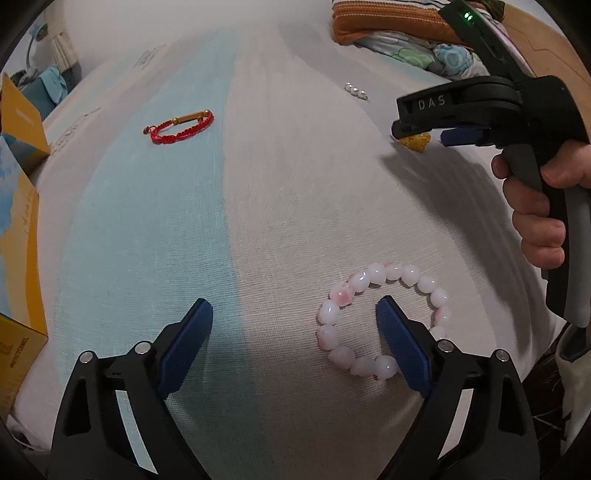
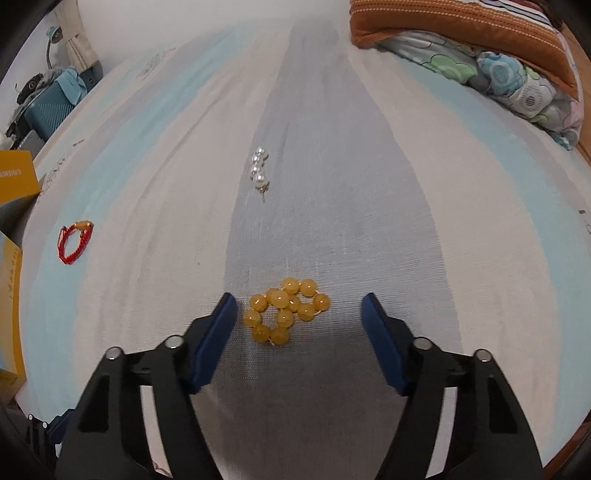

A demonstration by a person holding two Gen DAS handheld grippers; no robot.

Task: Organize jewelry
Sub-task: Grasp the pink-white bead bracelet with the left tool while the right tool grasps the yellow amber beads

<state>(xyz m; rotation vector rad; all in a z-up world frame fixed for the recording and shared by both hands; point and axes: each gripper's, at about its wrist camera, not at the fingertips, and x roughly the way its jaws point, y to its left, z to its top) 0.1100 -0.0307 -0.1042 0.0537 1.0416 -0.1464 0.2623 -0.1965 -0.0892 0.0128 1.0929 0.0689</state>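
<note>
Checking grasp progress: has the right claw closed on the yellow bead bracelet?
No, the right claw is open, the yellow bead bracelet lying untouched between its fingers.

i see a striped bed sheet (image 2: 332, 155) in pale blue, white and grey. yellow cardboard boxes (image 1: 20, 206) sit at its left edge. an orange pillow (image 2: 458, 33) lies on a floral quilt (image 2: 517, 88) at the far right.

The left black two-finger tool (image 1: 294, 314) with blue pads points forward and down, its fingers spread wide and nothing between them. The right black two-finger tool (image 2: 299, 306) with blue pads is likewise spread wide, angled down. In the left wrist view, the person's bare right hand (image 1: 535, 210) wraps the grey handle of the right tool, fingers curled round it.
</note>
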